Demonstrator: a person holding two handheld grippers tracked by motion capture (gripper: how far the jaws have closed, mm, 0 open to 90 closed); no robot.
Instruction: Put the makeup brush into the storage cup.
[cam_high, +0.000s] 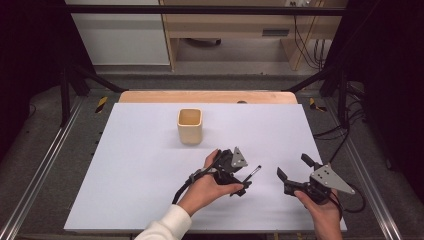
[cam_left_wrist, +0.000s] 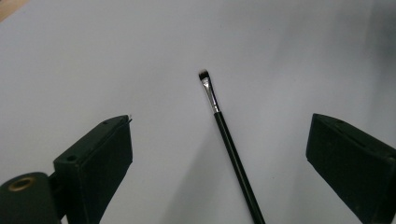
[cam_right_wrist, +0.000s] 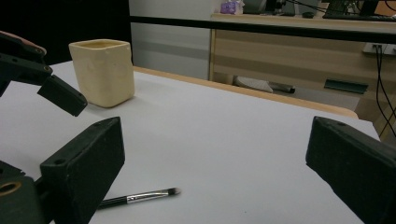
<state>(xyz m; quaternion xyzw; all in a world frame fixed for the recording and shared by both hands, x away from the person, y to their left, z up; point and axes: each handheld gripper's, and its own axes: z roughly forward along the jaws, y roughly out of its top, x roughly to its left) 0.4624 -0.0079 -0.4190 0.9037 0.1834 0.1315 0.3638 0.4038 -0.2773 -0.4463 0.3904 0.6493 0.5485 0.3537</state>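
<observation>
A thin black makeup brush (cam_left_wrist: 229, 140) with a silver ferrule lies flat on the white table (cam_high: 140, 165), bristles pointing away. My left gripper (cam_left_wrist: 220, 120) is open, one jaw on each side of the brush and neither touching it. From the high view, the left gripper (cam_high: 244, 172) hovers over the brush (cam_high: 253, 173) at the table's front centre. To its right, the right gripper (cam_high: 294, 167) is open and holds nothing. The right gripper view shows the same gripper (cam_right_wrist: 215, 126), with the brush (cam_right_wrist: 140, 197) low at the left.
A cream square cup (cam_high: 190, 125) stands upright behind the left gripper, near the table's middle; it is also in the right gripper view (cam_right_wrist: 103, 72). A wooden strip (cam_high: 207, 96) edges the table's far side. Metal frame rails (cam_high: 45, 155) run along both sides.
</observation>
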